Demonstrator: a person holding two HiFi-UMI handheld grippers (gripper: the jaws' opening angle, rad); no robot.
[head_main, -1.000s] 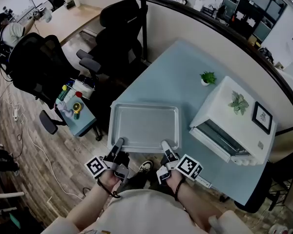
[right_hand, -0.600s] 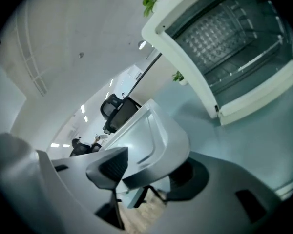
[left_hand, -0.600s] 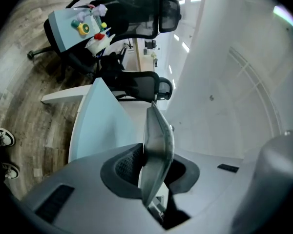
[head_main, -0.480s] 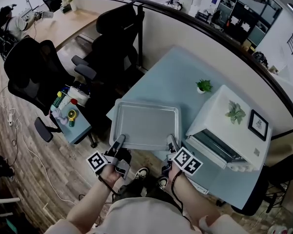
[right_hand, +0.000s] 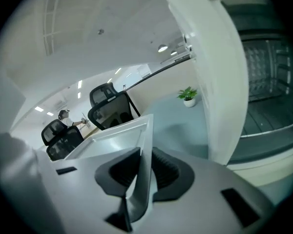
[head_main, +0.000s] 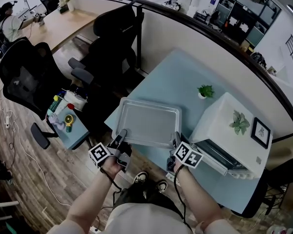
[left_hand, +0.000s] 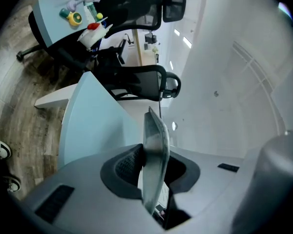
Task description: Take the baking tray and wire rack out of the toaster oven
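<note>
**A:** What had changed since a second before?

**B:** The right gripper (head_main: pixel 177 139) had rolled, so its marker cube faced up more, and it had taken a fresh hold nearer the right corner of the tray's near edge. Its jaws were closing, with the rim between the pads. The left gripper (head_main: pixel 121 133) stayed clamped on the rim at the near left corner.

**A:** And the arms?

**B:** Both forearms reached forward from the body, side by side. The left gripper lay about level and the right nosed downward onto the rim.

**A:** Where was the baking tray (head_main: pixel 147 121)?

**B:** It was out of the oven, flat on the pale blue table (head_main: pixel 180 77), with its near edge at the table's edge. The toaster oven (head_main: pixel 224 121) stood just to its right with the door down.

**A:** So which step was that?

**B:** I judged the tray step to be nearly finished. A grid inside the oven looked like the wire rack (right_hand: pixel 263 67), still in place. The next move called for letting go of the rim, then reaching into the open cavity for the rack's front bar.
</note>
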